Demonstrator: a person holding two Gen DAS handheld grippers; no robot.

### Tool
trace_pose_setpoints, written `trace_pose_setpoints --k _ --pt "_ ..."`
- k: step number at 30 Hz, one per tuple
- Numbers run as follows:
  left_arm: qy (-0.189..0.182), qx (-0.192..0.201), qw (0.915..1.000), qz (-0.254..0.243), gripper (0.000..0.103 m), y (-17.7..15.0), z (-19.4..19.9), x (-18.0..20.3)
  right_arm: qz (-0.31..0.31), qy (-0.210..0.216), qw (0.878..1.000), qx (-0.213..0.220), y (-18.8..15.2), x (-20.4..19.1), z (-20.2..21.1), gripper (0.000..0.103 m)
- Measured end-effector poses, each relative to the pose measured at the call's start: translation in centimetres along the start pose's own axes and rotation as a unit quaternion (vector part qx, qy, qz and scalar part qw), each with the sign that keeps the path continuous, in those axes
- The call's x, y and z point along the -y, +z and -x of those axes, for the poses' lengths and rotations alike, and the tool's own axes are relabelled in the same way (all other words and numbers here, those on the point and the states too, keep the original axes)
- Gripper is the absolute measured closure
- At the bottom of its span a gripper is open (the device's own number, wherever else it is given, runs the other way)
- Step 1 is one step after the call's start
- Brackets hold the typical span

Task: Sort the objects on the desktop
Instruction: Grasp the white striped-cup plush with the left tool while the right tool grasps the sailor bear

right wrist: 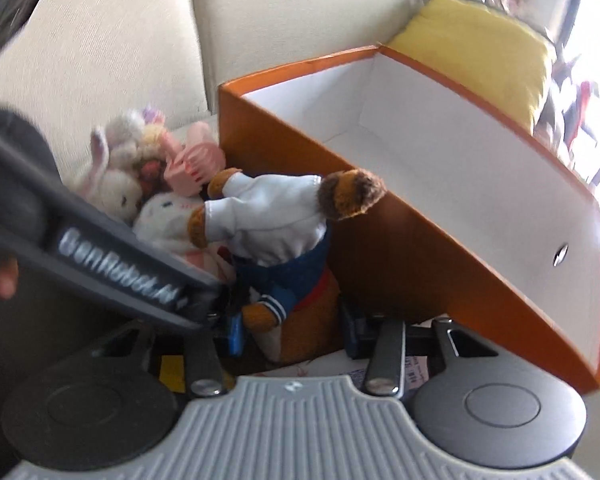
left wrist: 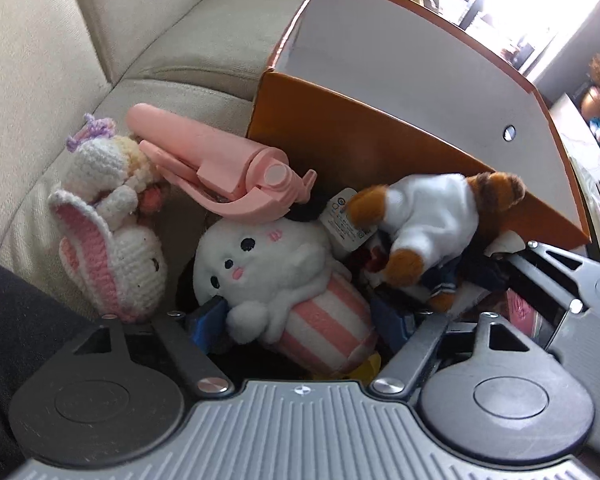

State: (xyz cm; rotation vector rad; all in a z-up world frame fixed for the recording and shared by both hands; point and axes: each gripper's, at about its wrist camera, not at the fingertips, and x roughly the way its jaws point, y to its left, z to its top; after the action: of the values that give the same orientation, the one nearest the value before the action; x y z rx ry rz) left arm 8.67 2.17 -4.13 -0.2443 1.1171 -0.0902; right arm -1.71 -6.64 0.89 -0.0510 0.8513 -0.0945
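Adjoining one orange box (left wrist: 360, 136), four plush toys (left wrist: 260, 256)

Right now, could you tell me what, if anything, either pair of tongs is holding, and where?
Left tongs are open around the white plush, not gripping. Right tongs straddle the brown plush's lower body; grip uncertain.

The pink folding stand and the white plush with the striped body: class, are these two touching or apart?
Touching. The left wrist view shows the pink folding stand lying across the top of the white plush's head, with no gap between them.
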Motion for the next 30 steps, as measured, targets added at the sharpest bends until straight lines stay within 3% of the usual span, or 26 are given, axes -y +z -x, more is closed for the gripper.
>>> trace_pose_setpoints --k 3,7,9,14,20,25,30 --pt "-0.017 0.002 0.9994 -0.030 0.021 -0.1 0.7 -0.4 -0.041 0.041 0.998 -0.007 0.1 1.1 1.0 0.057" --pt "-0.036 -0.007 0.9935 -0.108 0.029 0.0 1.7 -0.5 -0.056 0.086 0.994 -0.028 -0.1 1.1 1.8 0.057" --pt "-0.041 -0.015 0.9904 -0.131 0.030 0.1 2.0 -0.7 -0.063 0.085 0.994 -0.035 -0.3 0.8 2.1 0.057" --pt "-0.053 -0.033 0.9943 -0.087 0.023 0.6 1.2 -1.7 -0.130 0.091 0.987 -0.041 -0.2 2.7 1.7 0.053" --pt "-0.032 -0.036 0.9988 -0.002 0.020 0.6 1.1 -1.7 -0.145 0.086 0.985 -0.030 -0.6 3.4 2.4 0.051" --pt "-0.013 -0.054 0.9983 -0.018 0.015 0.7 -0.7 -0.6 -0.159 0.086 0.983 -0.026 -2.4 3.6 3.7 0.049" --pt "0.005 -0.041 0.9990 -0.017 0.014 0.5 -1.2 -0.3 -0.159 0.085 0.983 -0.027 -3.6 3.2 3.9 0.049"
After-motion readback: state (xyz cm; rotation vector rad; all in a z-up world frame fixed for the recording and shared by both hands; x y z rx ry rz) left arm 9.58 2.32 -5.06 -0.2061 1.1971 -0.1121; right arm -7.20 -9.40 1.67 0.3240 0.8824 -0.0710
